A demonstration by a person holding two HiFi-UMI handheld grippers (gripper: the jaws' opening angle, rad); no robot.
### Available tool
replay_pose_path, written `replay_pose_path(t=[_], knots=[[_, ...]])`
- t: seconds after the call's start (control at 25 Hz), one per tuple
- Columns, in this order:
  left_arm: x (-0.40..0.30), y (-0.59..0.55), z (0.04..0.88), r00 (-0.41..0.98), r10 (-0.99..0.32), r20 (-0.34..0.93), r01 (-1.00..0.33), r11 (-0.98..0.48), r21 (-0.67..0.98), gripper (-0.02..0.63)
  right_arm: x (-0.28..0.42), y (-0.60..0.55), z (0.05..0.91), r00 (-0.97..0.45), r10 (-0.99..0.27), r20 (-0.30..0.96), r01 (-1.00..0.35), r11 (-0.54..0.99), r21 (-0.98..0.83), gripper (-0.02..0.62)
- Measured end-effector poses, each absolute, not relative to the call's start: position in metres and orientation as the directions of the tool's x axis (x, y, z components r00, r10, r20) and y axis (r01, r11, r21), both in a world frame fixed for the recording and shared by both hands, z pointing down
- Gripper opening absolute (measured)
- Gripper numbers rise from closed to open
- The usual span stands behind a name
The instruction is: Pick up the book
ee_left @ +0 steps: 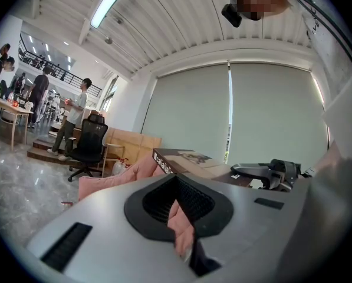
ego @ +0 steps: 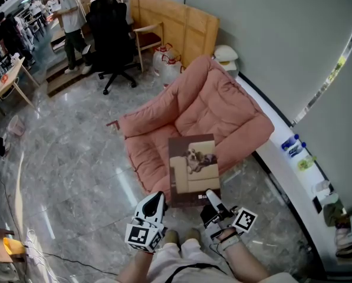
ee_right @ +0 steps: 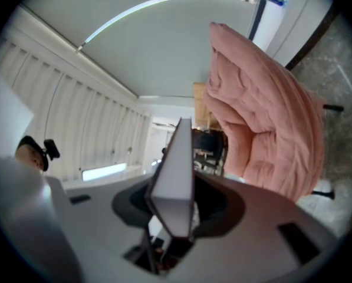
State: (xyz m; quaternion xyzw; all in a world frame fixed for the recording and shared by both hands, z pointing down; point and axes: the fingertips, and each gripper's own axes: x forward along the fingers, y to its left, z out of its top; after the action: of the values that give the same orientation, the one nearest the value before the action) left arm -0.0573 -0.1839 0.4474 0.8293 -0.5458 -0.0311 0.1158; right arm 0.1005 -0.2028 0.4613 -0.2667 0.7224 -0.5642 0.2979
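Brown-covered book (ego: 193, 170), picture of a dog on a sofa facing up, flat over the front of the seat of a pink padded chair (ego: 223, 111). Near end jutting past the seat's front edge, toward the knees (ego: 181, 258) at the bottom of the head view. Whether resting on the cushion or lifted just clear of it: not readable.

Right gripper (ego: 212, 198) clamped on the book's near right corner. In the right gripper view, the pale page edge (ee_right: 174, 181) standing squarely between the two jaws, both pressed against it.

Left gripper (ego: 158, 200) just beside the book's near left corner, at the seat's front edge, not touching the book. In the left gripper view, jaws a narrow slit apart, holding nothing, with pink cushion showing through the gap; book spine (ee_left: 164, 161) up and to the right of them.

Grey marble floor (ego: 75, 175) all around the chair. White ledge (ego: 282, 152) along the wall on the right, blue-capped bottles (ego: 292, 145) on it. Beyond the chair's far side: two water jugs (ego: 167, 61), a wooden chair (ego: 149, 37), a black office chair (ego: 111, 34). Person standing (ego: 69, 16) in the far left corner, by low steps.
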Motion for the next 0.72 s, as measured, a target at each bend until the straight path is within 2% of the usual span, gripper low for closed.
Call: replay_pose_path(t=[0.72], knots=[[-0.0546,-0.1846,0.4549,0.405,-0.91,0.089,-0.897,-0.376,0.233,0.021,0.1066,-0.2036,0.4691,-0.662,-0.739,-0.124,-0.037,0.197,-0.98,0.16]])
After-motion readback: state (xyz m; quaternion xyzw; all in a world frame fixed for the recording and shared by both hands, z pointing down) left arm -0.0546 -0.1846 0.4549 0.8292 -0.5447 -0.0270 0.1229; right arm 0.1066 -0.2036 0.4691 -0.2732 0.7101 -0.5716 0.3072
